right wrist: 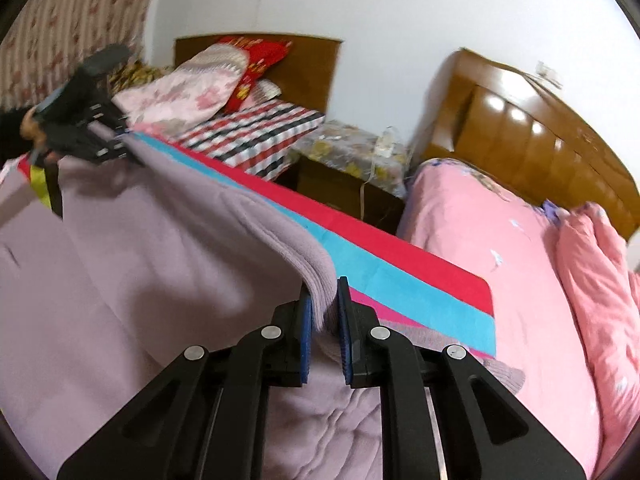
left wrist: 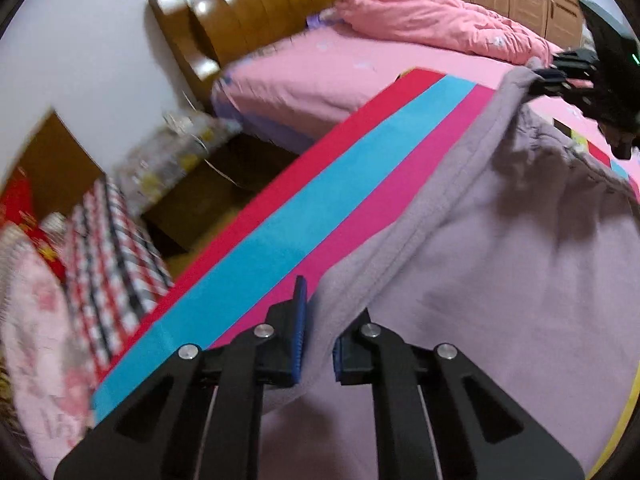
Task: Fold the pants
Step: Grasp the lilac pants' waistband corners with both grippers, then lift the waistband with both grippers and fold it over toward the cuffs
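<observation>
No brand, label or legible writing shows anywhere in either view. The left gripper (left wrist: 318,332) has its blue-padded jaws nearly closed, pinching one edge of the soft lilac fleece pants (left wrist: 500,260), and the right gripper (right wrist: 325,320) likewise stands almost shut with a thick folded edge of the same cloth clamped between its pads. The pants are lifted along that held edge and drape down over the red, turquoise and magenta striped mat (left wrist: 280,232) beside the pink-sheeted bed (right wrist: 500,248).
</observation>
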A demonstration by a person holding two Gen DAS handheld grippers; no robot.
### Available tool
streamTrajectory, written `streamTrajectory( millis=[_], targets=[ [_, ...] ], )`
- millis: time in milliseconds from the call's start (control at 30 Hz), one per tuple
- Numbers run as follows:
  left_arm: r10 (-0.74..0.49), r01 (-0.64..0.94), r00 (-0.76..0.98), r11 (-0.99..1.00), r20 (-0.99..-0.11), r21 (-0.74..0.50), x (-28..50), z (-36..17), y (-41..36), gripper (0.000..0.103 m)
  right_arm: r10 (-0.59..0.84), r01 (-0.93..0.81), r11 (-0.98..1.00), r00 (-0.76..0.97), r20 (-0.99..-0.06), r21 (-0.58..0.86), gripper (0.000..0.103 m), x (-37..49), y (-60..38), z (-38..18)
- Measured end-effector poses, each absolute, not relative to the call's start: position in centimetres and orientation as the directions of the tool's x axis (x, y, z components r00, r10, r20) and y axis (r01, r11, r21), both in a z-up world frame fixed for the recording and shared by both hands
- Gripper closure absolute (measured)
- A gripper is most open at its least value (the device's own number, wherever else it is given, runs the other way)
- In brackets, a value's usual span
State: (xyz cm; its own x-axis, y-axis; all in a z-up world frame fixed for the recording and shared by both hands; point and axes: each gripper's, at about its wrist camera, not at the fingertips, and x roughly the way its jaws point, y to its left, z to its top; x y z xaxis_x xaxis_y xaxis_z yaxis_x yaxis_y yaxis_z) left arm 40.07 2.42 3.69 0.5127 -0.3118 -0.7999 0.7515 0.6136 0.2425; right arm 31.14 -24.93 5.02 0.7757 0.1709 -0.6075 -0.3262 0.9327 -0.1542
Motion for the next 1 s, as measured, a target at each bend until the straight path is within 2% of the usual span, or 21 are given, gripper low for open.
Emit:
streamTrajectory(
  millis=[133,267,433,467,567,733,800,833,867,900,933,967,1000],
  targets=[
    [-0.299,0.718,0.586,0.623,-0.753,0.312,33.2,6.4,2.7,0.093,0.180,-0.307,0.943,0.798,-0.575,-0.131,0.089,26.1,-24.8,6.9],
    [-0.312,0.675,0.639,0.665,-0.703,0.319,25.2,8.0,3.8,0.093,0.194,-0.298,0.949,0.810,-0.553,-0.105,0.089,20.6,-24.5,7.6],
    [-0.270,0.632,0.679,0.689,-0.683,0.355,16.9,4.4,3.9,0.092,0.222,-0.279,0.960,0.779,-0.586,-0.006,0.089,16.0,-24.3,4.8],
    [-0.268,0.625,0.678,0.701,-0.685,0.345,16.0,3.5,4.0,0.092,0.226,-0.275,0.961,0.770,-0.596,0.009,0.089,15.5,-24.3,4.1],
    [-0.295,0.581,0.637,0.791,-0.712,0.192,14.5,0.0,5.0,0.092,0.243,-0.256,0.964,0.718,-0.653,0.076,0.089,13.9,-23.9,1.1],
    [-0.308,0.517,0.608,0.853,-0.732,0.071,13.7,-2.6,5.9,0.090,0.216,-0.249,0.967,0.682,-0.699,0.056,0.088,12.5,-22.9,-2.2],
    [-0.305,0.497,0.596,0.867,-0.743,0.043,14.0,-3.0,5.8,0.089,0.222,-0.257,0.965,0.673,-0.706,0.058,0.086,12.2,-22.9,-2.9],
    [-0.309,0.486,0.593,0.874,-0.744,0.025,13.9,-3.1,5.9,0.088,0.228,-0.264,0.963,0.670,-0.706,0.061,0.079,11.9,-22.9,-3.0],
    [-0.313,0.470,0.585,0.882,-0.748,-0.001,13.9,-3.1,6.0,0.083,0.237,-0.269,0.961,0.670,-0.704,0.068,0.073,11.3,-22.8,-3.0],
    [-0.316,0.456,0.583,0.890,-0.748,-0.021,13.7,-2.9,6.3,0.069,0.256,-0.276,0.957,0.668,-0.699,0.088,0.050,10.5,-23.0,-2.6],
    [-0.319,0.438,0.588,0.898,-0.743,-0.039,13.3,-2.6,6.8,0.056,0.263,-0.270,0.958,0.678,-0.687,0.100,0.022,9.5,-23.2,-2.3],
    [-0.328,0.413,0.600,0.908,-0.729,-0.069,12.9,-2.2,7.8,0.027,0.259,-0.241,0.963,0.707,-0.658,0.119,0.014,8.0,-23.9,-1.7],
    [-0.347,0.387,0.617,0.915,-0.706,-0.112,12.0,-1.7,8.6,0.009,0.264,-0.225,0.964,0.721,-0.640,0.144,0.013,7.1,-24.4,-1.5]
  ],
)
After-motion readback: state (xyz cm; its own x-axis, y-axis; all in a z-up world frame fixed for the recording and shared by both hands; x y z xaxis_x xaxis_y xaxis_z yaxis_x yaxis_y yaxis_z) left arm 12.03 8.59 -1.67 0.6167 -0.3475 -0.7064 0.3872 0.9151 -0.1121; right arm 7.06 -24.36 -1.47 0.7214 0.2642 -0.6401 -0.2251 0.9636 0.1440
